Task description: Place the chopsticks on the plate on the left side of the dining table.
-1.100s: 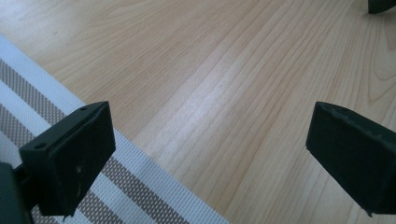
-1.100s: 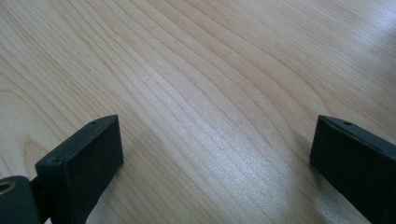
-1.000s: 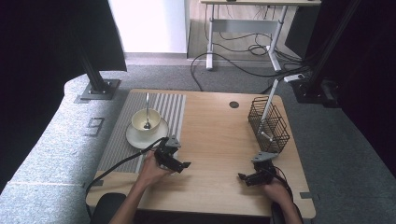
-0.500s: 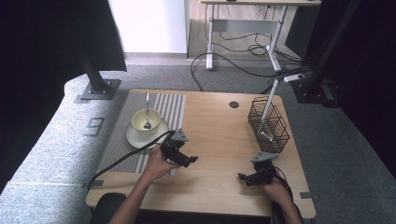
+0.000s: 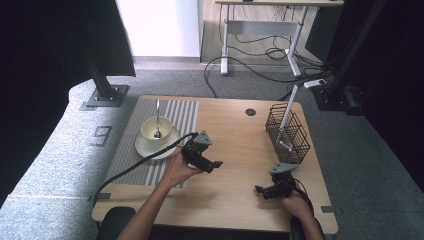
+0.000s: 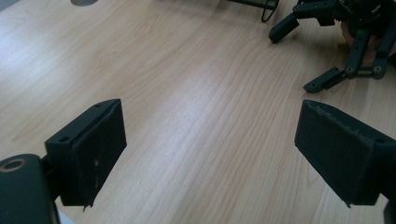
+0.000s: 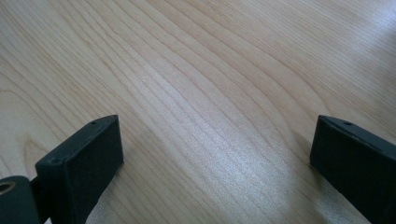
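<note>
High view: left gripper (image 5: 214, 163) raised above table (image 5: 235, 145), just right of striped mat (image 5: 150, 170).
Left fingers (image 6: 95, 154): spread wide, just been closing a little, nothing between them.
Right gripper (image 5: 260, 190): low near table's front right, fingers (image 7: 86, 163) released, bare wood between.
Cup (image 5: 156, 131): on saucer (image 5: 145, 148) on mat, spoon (image 5: 157, 120) standing in it, near left gripper, not touching.
Basket (image 5: 287, 132): far right, behind right gripper.

We see a black wire basket (image 5: 288, 134) at the wooden table's (image 5: 235, 145) far right. A striped mat (image 5: 150, 170) lies left.
</note>
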### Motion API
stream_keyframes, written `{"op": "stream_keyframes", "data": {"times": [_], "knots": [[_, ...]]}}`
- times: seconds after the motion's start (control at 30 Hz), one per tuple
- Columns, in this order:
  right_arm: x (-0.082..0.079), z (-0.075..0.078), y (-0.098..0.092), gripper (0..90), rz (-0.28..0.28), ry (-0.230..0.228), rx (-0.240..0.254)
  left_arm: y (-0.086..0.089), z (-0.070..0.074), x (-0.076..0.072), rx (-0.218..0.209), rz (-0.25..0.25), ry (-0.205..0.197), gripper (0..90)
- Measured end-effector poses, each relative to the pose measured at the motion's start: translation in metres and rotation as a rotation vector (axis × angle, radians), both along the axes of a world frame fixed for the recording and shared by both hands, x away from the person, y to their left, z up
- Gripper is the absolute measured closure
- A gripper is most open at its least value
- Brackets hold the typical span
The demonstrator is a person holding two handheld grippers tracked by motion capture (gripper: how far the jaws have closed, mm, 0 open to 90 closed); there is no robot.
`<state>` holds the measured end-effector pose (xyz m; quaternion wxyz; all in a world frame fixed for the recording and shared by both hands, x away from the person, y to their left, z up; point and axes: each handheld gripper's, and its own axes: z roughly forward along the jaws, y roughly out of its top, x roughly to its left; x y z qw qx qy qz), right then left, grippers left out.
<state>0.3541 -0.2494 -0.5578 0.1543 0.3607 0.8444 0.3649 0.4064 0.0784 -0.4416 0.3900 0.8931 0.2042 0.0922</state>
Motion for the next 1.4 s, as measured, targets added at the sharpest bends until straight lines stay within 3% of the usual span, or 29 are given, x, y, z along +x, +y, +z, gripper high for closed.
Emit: {"op": "stream_keyframes", "data": {"times": [0.17, 0.57, 0.6, 1.07, 1.4], "knots": [[0.000, 0.000, 0.000, 2.0, 0.002, -0.001, -0.001, -0.012, 0.007, 0.002, -0.004, -0.015, -0.003, 12.9], [0.000, 0.000, 0.000, 2.0, 0.000, 0.001, 0.000, -0.059, 0.023, 0.008, 0.009, -0.085, -0.027, 15.9], [0.000, 0.000, 0.000, 2.0, 0.000, 0.001, 0.000, -0.069, 0.026, 0.008, 0.003, -0.097, -0.033, 16.1], [0.000, 0.000, 0.000, 1.9, 0.002, 0.002, -0.002, -0.133, 0.039, 0.010, -0.017, -0.167, -0.064, 24.5], [0.000, 0.000, 0.000, 1.8, 0.003, 0.004, -0.001, -0.162, 0.045, 0.010, -0.048, -0.189, -0.077, 35.4]]}}
